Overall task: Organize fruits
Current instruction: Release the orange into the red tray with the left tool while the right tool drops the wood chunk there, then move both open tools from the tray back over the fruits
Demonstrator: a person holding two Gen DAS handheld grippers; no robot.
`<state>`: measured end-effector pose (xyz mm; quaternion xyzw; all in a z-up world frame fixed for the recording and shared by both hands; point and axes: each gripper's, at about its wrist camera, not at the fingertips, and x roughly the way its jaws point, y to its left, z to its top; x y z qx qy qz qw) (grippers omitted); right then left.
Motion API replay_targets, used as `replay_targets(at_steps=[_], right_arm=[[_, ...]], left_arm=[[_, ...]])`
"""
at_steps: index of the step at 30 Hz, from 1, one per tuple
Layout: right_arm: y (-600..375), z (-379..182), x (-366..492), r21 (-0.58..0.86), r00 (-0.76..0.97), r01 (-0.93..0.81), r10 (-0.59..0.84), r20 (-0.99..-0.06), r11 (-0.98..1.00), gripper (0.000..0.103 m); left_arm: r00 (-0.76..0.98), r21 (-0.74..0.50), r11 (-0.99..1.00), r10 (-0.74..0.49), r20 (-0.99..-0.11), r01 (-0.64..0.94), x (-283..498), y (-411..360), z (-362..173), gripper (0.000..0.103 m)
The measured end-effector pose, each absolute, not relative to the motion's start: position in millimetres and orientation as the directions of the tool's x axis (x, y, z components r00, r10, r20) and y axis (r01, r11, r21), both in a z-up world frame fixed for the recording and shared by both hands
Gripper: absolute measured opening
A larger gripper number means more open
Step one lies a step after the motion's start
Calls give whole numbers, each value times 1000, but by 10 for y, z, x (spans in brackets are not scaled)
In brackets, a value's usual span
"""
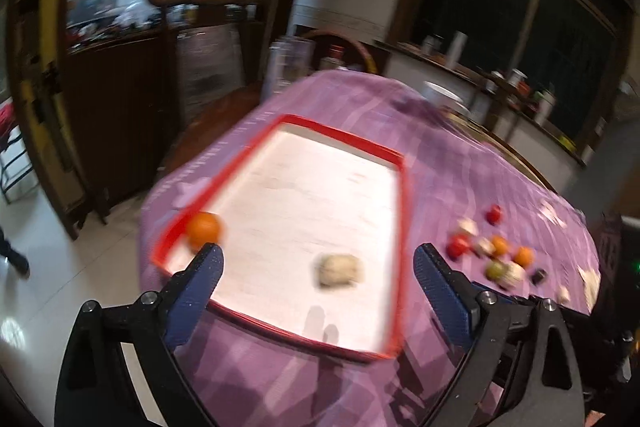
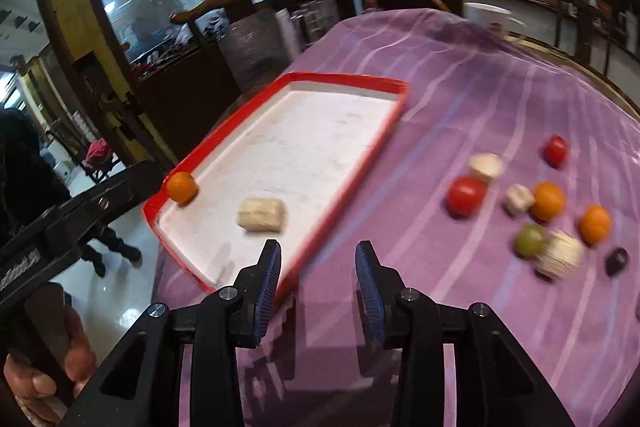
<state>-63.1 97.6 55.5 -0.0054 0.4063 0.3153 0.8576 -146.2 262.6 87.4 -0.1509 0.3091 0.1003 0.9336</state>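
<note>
a dim dining room, dark wood cabinets behind, and a counter (image 2: 460, 99) under a purple striped cloth. the left tool (image 1: 318, 261) hangs over the near end of the red-rimmed tray (image 1: 344, 135), its pads spread wide apart with nothing between them. the right tool (image 2: 318, 259) hovers above the cloth just beside the tray's near corner, pads partly apart and empty. inside the tray an orange (image 2: 182, 187) sits in the near left corner, a pale lump (image 2: 262, 214) a little to its right. out on the cloth to the right lies a loose cluster of fruits (image 2: 548, 201): red, orange, green and pale pieces.
</note>
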Motion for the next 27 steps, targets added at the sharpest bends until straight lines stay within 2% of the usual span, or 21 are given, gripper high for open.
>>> replay_targets(at_steps=[4,8,15,27], right_arm=[[546,572,-697,265,505,-489,517,-691,831,43],[62,559,-745,298,553,-402,489,-675,866,43],[-618,443,-823,355,588,-253,435,-682,900,44],[-711,323,-781,342,583,-237,414,-699,910,44]], left_arm=[[785,-155,967,64,-617,-201,-1454,2158,962,96],[792,-153,978,20,-610,-142,-1486,1859,998,96],[744,-141,988,-45,-666,-66,-1317,1477,857,96],[735,-139,988,-50,-676,-61,-1254,1432,736,96]])
